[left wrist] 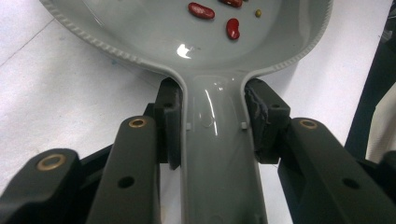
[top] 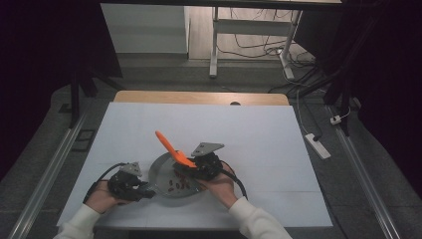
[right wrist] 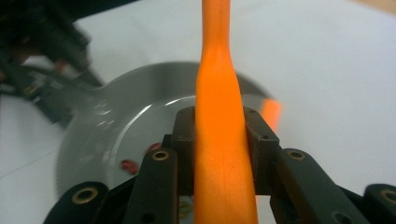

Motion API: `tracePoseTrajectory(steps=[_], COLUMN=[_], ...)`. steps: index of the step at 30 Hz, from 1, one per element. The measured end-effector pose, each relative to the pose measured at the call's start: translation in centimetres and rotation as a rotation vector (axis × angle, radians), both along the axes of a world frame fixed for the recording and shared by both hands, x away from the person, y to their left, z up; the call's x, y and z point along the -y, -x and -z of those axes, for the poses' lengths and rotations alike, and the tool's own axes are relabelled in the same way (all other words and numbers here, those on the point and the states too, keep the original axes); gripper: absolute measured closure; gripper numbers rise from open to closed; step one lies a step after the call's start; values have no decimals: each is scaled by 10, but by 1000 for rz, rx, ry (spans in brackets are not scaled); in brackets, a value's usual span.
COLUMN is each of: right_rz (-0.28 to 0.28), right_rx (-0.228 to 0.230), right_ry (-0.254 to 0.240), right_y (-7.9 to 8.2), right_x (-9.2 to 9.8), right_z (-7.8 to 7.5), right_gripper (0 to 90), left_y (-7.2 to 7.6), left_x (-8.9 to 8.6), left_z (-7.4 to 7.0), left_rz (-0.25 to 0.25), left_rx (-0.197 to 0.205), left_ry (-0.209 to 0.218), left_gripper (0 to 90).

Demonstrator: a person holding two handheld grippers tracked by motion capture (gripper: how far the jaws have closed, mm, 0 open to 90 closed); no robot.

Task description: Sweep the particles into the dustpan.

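Observation:
A grey pan (top: 160, 167) with a short flat handle (left wrist: 219, 158) lies on the white table near its front edge. Several red beans (top: 180, 185) sit inside it, also seen close up as beans (left wrist: 201, 10). My left gripper (top: 151, 192) comes in from the left, and its pads (left wrist: 170, 121) are shut on both sides of the pan's handle. My right gripper (top: 191, 167) hangs over the pan's right rim, shut on a long orange utensil (right wrist: 219, 93). The orange utensil (top: 169, 146) slants up and to the left above the pan (right wrist: 135, 107).
A white sheet (top: 249, 144) covers the table, with a wooden strip (top: 199, 97) bare along the far edge. On the floor at right lies a white power strip (top: 318, 146) with cables. A desk frame (top: 214, 50) stands beyond the table.

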State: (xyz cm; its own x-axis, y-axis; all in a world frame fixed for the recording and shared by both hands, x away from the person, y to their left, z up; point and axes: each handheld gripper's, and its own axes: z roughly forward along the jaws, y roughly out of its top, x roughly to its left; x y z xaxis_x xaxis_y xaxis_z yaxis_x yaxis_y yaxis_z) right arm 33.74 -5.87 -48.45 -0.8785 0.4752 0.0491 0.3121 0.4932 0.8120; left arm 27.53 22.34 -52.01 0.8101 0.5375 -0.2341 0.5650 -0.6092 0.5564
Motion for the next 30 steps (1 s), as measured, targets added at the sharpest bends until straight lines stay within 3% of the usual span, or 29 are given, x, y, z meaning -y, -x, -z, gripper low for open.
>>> tracePoseTrajectory(steps=[2,6,11,17,20,30], right_rz=[52,155,239,208,198,163], right_rx=[21,79,58,35,45,16], right_ry=[-6,39,93,87,103,72], right_y=[-7,-21,-38,-35,-32,-20], right_x=[11,34,50,45,41,34], right_z=[-4,-4,9,14,13,15], right_gripper=[694,694,694,694,693,690], left_y=[0,0,0,0,0,0], left_x=[0,0,0,0,0,0], left_z=[0,1,1,1,1,1], left_rz=[2,0,-6,-9,-11,-11], left_rx=[0,-1,0,1,4,3], left_ry=[-3,-5,-4,-4,-2,-3], left_gripper=[616,615,616,616,615,615])
